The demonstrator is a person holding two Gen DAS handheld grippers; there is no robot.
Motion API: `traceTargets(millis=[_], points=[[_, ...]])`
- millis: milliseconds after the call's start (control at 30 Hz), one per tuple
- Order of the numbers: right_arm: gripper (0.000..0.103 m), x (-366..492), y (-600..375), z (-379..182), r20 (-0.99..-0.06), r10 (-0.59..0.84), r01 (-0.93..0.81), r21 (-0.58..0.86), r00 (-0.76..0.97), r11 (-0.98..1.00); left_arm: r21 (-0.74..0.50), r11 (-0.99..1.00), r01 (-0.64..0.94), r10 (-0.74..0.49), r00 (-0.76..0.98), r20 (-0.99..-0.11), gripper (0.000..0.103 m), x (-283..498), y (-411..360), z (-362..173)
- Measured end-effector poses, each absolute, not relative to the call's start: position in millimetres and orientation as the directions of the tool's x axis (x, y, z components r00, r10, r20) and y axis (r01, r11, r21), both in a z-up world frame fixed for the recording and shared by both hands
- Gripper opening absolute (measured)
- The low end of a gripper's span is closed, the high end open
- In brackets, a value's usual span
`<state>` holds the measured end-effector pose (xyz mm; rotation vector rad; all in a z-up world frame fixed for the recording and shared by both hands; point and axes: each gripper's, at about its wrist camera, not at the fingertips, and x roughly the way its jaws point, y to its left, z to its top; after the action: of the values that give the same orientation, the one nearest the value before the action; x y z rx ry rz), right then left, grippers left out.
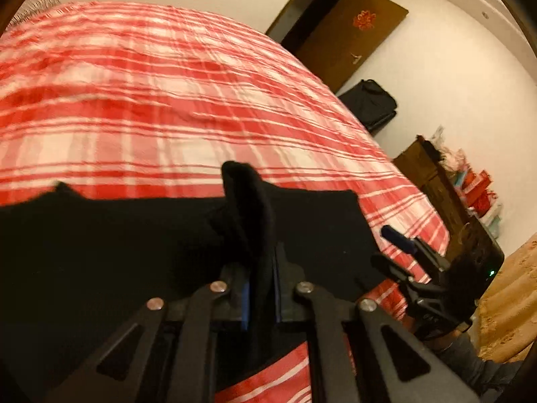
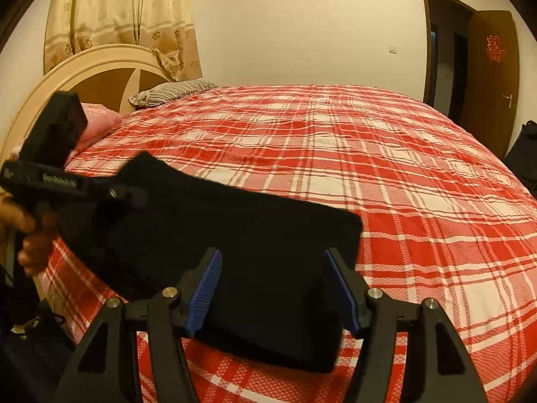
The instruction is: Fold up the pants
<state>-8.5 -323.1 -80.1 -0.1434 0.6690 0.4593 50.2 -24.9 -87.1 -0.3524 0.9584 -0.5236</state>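
On plaid bedspread (image 2: 402, 174), left gripper (image 1: 260, 288) jaws clench black pants (image 2: 235, 235); right gripper (image 2: 272, 288) jaws released.

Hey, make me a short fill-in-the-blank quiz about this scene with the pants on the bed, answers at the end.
1. The pants are ____ in colour.
2. The left gripper is shut on a fold of the ____.
3. The right gripper is ____, with nothing pinched.
4. The red-and-white bedspread has a ____ pattern.

Answers: black; pants; open; plaid
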Motion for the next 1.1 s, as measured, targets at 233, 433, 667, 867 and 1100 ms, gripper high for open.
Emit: traceTargets(millis=[233,433,667,867,1100], points=[[0.064,-2.4,-301.7,-101.3,-0.709,0.377,-0.524,0.012,0.596,0.852,-0.486,0.853,0.191,-0.516,0.448,-0.730,0.012,58.4,-7.1,-127.2],[0.064,2.7,-298.7,-112.2,-0.757,0.330,-0.531,-0.026,0.564,0.847,-0.464,0.858,0.220,-0.511,0.467,-0.722,0.038,48.7,-9.7,-119.9],[0.064,0.2,-278.7,-82.0,-0.719,0.380,-0.599,-0.062,0.582,0.799,-0.326,0.941,0.097,-0.310,0.639,-0.704,0.063,6.9,79.6,-85.2],[0.064,-7.3,-213.3,-84.2,-0.717,0.473,-0.732,-0.076,0.512,0.677,-0.183,0.968,-0.174,-0.008,0.702,-0.712,0.063,-34.1,193.0,-84.5],[0.064,-14.7,-151.9,-110.8,-0.753,0.494,-0.803,-0.077,0.435,0.590,-0.285,0.914,-0.290,-0.015,0.675,-0.737,0.063,-40.5,249.0,-126.6]])
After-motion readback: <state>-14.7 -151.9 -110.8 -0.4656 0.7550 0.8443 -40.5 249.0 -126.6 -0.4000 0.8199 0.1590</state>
